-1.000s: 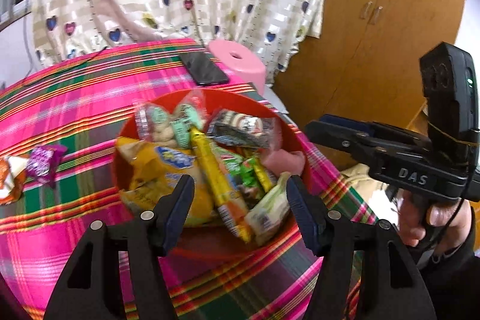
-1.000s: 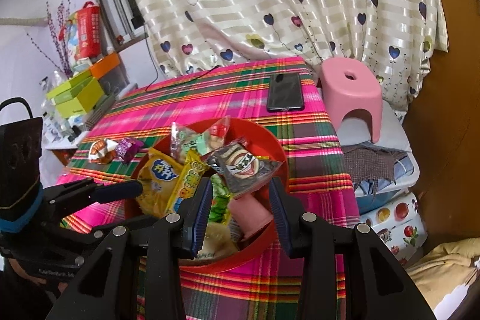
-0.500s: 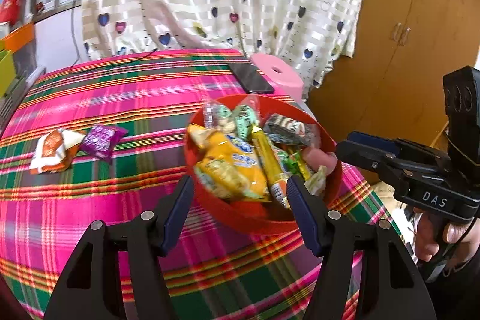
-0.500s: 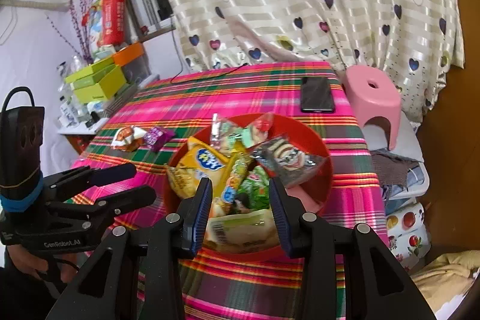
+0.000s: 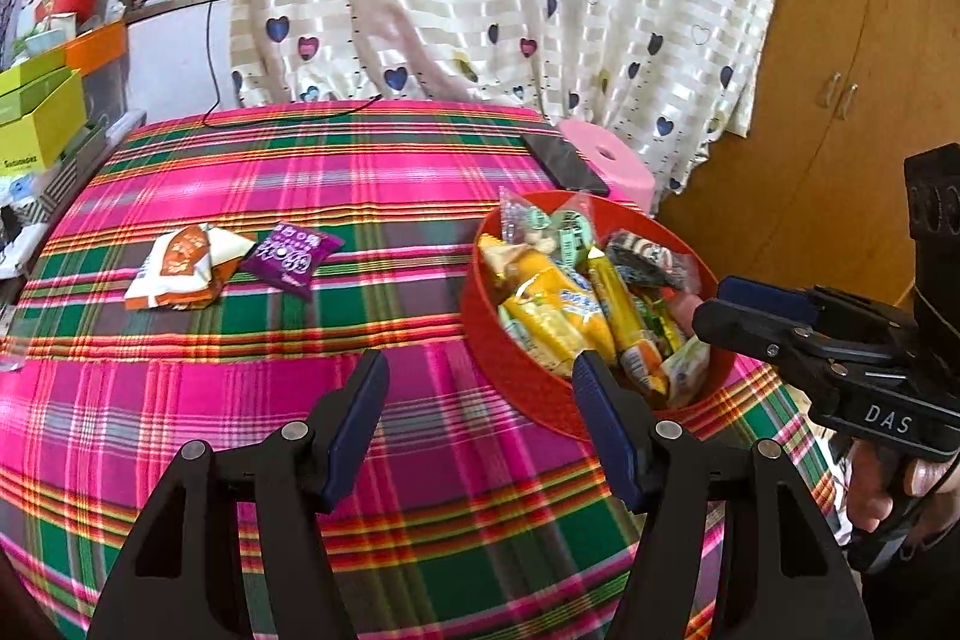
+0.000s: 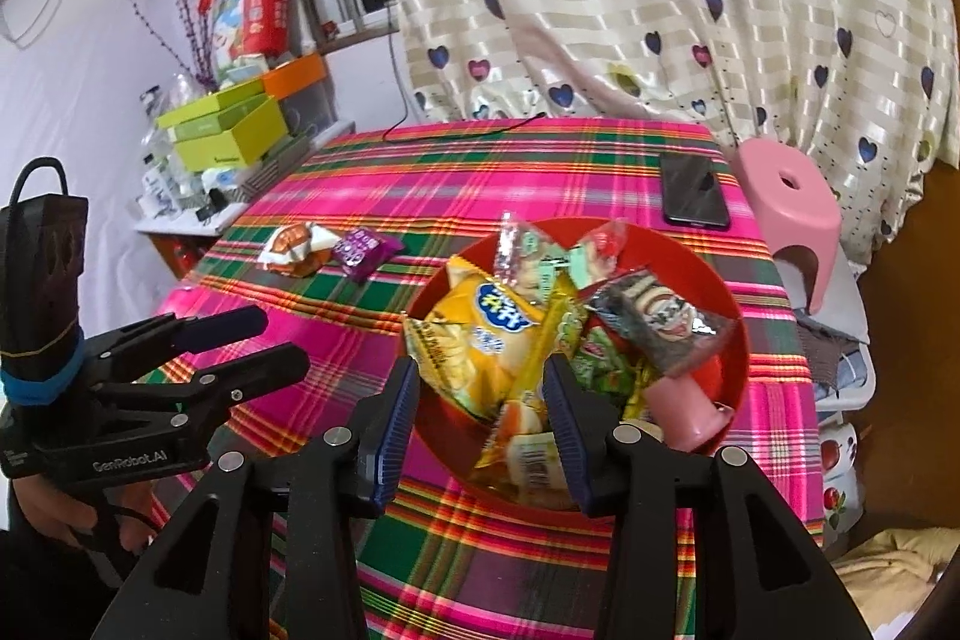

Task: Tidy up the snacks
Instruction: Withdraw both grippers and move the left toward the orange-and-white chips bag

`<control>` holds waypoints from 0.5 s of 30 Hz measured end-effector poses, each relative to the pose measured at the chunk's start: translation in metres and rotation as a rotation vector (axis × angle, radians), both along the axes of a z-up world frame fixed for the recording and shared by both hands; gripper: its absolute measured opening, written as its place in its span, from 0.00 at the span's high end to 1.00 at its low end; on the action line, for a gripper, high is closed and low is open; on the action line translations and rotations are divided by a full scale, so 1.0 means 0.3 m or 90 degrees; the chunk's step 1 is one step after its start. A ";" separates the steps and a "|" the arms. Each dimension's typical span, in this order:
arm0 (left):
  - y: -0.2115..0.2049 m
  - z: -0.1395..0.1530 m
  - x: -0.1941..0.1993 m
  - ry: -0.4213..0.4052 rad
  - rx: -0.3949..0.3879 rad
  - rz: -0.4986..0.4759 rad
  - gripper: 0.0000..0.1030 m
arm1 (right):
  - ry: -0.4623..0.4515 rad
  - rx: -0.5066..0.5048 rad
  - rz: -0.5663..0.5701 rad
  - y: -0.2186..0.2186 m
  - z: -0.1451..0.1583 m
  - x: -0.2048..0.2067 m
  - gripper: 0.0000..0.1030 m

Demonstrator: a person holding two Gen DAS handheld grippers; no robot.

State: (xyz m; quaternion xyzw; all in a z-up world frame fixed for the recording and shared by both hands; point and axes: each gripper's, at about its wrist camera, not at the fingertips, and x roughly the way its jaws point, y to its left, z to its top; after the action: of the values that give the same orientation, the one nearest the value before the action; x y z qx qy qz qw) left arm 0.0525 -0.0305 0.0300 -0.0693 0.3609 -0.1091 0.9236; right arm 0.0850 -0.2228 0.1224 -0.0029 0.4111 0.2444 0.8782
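A red bowl (image 5: 528, 382) (image 6: 690, 256) full of snack packets stands on the plaid tablecloth near its right edge. An orange-and-white packet (image 5: 180, 268) (image 6: 294, 247) and a purple packet (image 5: 291, 256) (image 6: 363, 247) lie on the cloth to the left of the bowl. My left gripper (image 5: 480, 388) is open and empty above the cloth, just left of the bowl; it also shows in the right wrist view (image 6: 264, 340). My right gripper (image 6: 480, 400) is open and empty over the bowl's near side; it also shows in the left wrist view (image 5: 720, 304).
A black phone (image 5: 564, 163) (image 6: 693, 190) lies on the cloth beyond the bowl. A pink stool (image 6: 786, 202) stands off the table's right edge. Green and orange boxes (image 6: 234, 124) are stacked on a shelf at the left. A heart-patterned curtain hangs behind.
Both grippers have pulled back and swung left. The bowl has shifted right in the left wrist view, and the two loose packets have come into fuller view. Both stayed open.
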 end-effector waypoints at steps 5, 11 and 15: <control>0.048 -0.016 -0.003 0.003 -0.004 0.016 0.37 | 0.005 -0.006 0.020 0.047 -0.007 0.006 0.56; 0.134 -0.053 -0.009 0.017 -0.011 0.052 0.37 | 0.009 -0.011 0.049 0.123 -0.014 0.018 0.50; 0.206 -0.078 -0.013 0.024 -0.016 0.082 0.37 | 0.017 -0.013 0.063 0.174 -0.025 0.034 0.50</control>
State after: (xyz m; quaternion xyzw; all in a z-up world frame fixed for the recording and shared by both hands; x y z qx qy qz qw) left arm 0.0485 0.0314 0.0065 -0.1056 0.3721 -0.0528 0.9207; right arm 0.0953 -0.1704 0.1148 -0.0286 0.4243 0.2835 0.8595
